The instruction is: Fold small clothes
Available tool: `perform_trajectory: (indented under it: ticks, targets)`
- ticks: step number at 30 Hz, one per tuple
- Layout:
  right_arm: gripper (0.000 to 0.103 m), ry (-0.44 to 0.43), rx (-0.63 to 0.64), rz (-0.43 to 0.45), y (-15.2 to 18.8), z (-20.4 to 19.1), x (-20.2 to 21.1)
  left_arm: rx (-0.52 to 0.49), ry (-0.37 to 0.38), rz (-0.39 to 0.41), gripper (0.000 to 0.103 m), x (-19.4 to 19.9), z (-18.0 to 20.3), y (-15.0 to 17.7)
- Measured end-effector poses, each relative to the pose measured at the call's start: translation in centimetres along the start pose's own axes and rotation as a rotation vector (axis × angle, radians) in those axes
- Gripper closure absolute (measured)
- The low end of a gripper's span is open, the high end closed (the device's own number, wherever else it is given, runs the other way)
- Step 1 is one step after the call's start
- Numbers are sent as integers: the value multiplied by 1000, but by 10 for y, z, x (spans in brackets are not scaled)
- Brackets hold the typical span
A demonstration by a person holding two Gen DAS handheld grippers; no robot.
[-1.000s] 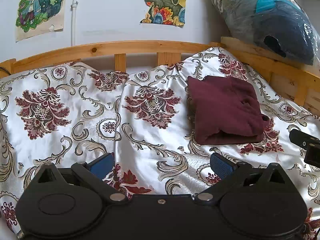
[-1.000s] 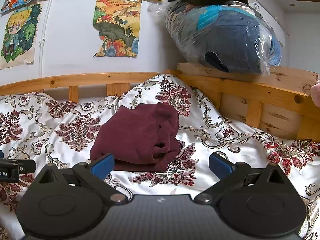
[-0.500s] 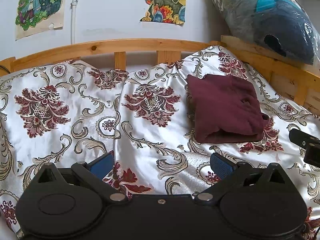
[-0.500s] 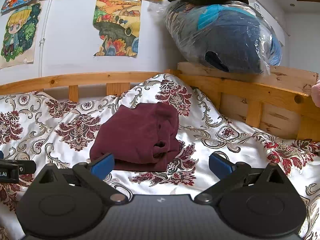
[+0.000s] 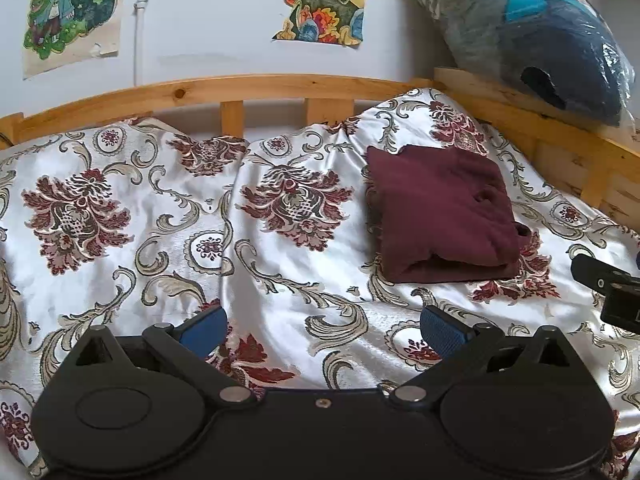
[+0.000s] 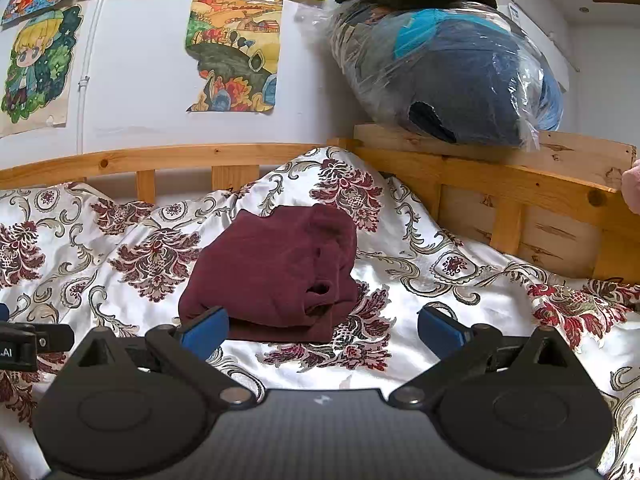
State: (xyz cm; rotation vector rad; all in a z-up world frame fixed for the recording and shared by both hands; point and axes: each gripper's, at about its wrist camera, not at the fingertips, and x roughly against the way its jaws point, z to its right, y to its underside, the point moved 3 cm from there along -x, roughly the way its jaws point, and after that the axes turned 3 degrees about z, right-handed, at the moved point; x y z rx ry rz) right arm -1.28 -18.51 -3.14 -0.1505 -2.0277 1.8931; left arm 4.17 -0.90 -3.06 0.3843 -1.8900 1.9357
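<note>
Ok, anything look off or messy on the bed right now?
Nothing stands out. The maroon garment lies folded on the floral bedspread, with one small pucker near its right edge. Both grippers are open and empty.

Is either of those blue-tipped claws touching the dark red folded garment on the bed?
Apart. The left wrist view shows patterned bedspread between the left gripper and the folded maroon garment; both grippers' jaws stand open and empty.

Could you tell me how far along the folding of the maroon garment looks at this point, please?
Done: the maroon garment lies folded into a compact stack on the floral bedspread. In hand: nothing; the left gripper and right gripper are both open, short of the cloth. Left: perhaps tidying the bunched right edge. No other loose garment shows on the bed.
</note>
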Motion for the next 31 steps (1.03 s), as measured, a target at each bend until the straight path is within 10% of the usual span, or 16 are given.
perform_trajectory:
  ticks: [31]
  targets:
    - [0,3,15,-18,-1,-1,-3,-12,15,-46,1,-2,-1,1]
